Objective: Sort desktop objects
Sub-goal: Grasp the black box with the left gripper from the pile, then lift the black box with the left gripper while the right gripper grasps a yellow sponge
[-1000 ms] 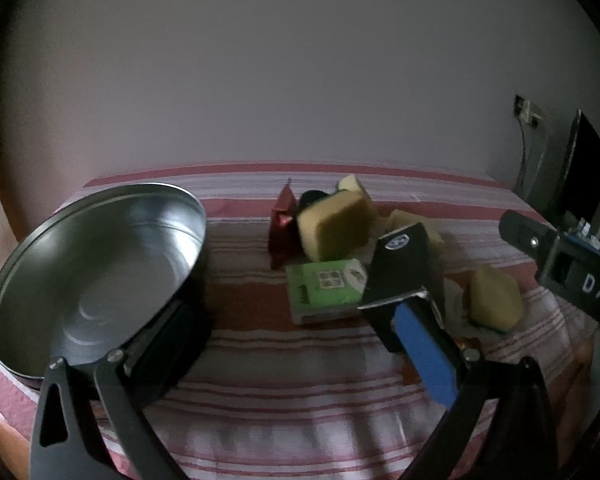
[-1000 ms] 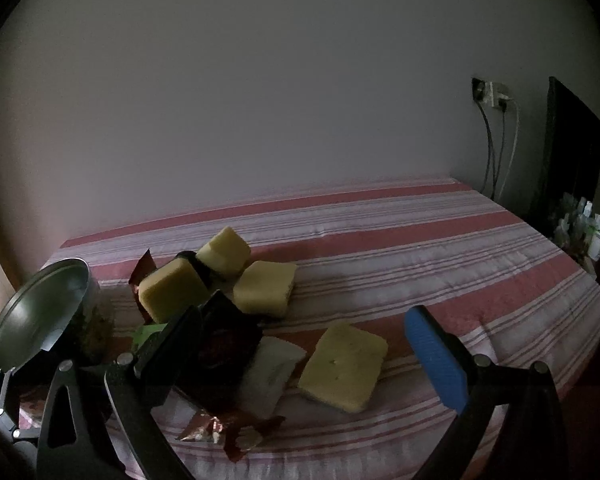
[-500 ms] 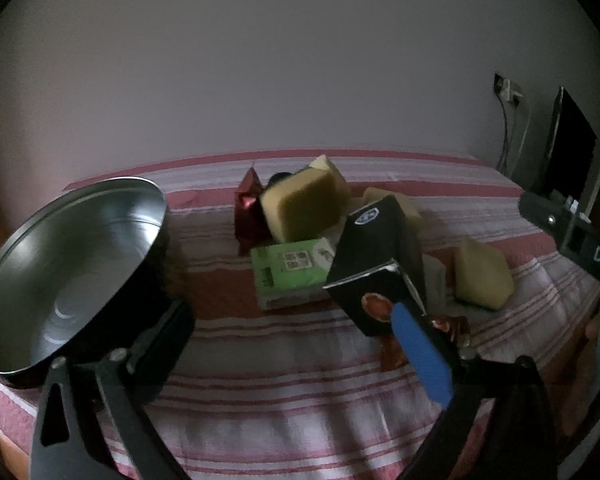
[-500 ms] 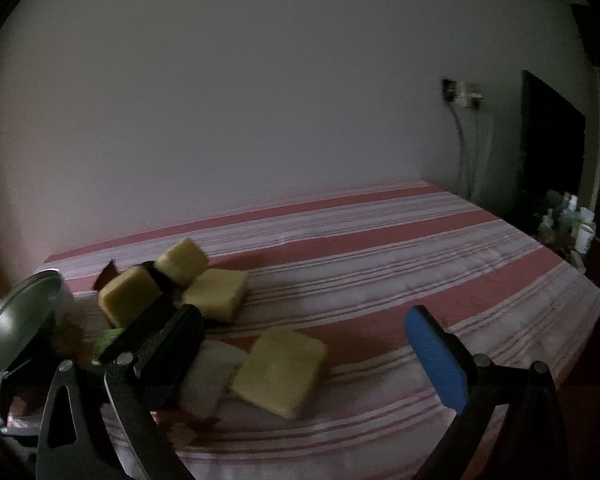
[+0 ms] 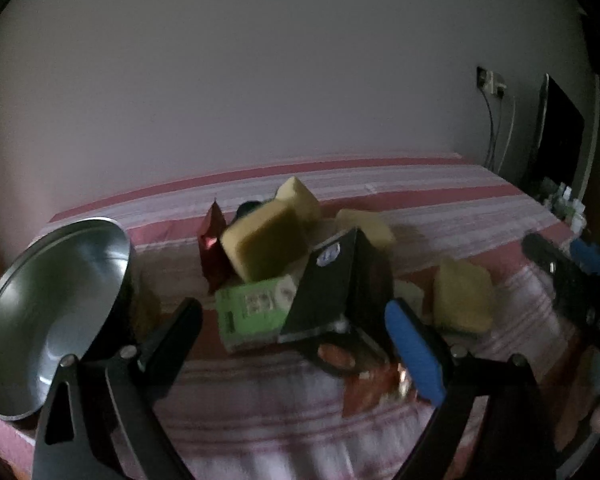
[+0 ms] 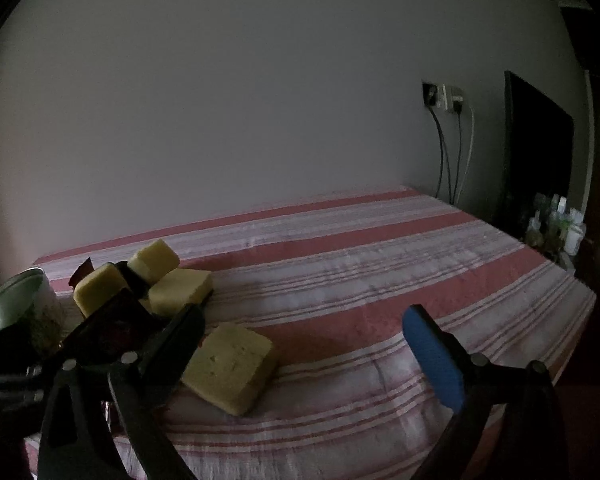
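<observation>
The left hand-held gripper [image 5: 296, 344], jaws closing around the tilted dark carton [image 5: 336, 284] on the striped bench [image 5: 480, 208], is probably meeting light, stiff cardboard best taken across its flat sides.

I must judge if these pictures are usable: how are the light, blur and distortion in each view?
Left wrist view: dim, fisheye-curved, with motion blur on the black box and striped cloth; the metal bowl shows mild glare. Right wrist view: darker, curved too, yet the near sponge looks fairly sharp.
</observation>
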`<action>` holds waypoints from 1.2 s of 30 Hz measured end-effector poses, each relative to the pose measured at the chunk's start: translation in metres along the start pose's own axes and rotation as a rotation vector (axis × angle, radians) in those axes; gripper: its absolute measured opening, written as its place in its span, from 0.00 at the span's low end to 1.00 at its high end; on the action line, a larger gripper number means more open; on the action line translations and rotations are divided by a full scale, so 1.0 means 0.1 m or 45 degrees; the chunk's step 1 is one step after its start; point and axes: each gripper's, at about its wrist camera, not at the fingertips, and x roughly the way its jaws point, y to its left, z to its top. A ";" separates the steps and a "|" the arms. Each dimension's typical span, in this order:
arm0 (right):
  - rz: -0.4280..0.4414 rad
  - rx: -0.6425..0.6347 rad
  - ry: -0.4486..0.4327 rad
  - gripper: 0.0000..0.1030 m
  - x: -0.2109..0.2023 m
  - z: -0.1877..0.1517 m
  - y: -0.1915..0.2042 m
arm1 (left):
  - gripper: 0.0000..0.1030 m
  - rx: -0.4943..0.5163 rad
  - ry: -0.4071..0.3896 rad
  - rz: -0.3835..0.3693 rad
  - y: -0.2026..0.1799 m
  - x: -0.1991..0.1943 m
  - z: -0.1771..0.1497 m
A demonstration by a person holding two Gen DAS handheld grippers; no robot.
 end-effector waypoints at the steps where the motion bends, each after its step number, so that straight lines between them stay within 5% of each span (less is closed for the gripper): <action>1: 0.003 0.005 0.005 0.94 0.01 0.00 -0.02 | 0.90 -0.004 0.010 -0.001 -0.02 0.04 0.04; 5: 0.006 0.033 0.024 0.93 0.03 -0.02 -0.09 | 0.82 0.041 0.083 0.018 -0.07 0.24 0.15; 16: 0.003 0.056 0.063 0.93 0.07 -0.02 -0.16 | 0.64 0.046 0.273 -0.133 -0.24 0.54 0.08; 20: 0.001 0.060 0.075 0.93 0.07 -0.03 -0.14 | 0.46 0.050 0.265 -0.136 -0.24 0.53 0.08; 24: 0.000 0.062 0.094 0.93 0.08 -0.04 -0.13 | 0.46 0.034 0.258 -0.168 -0.16 0.53 0.09; 36: 0.054 0.099 0.189 0.92 0.20 -0.13 -0.05 | 0.46 -0.019 0.045 -0.060 0.10 -0.07 0.19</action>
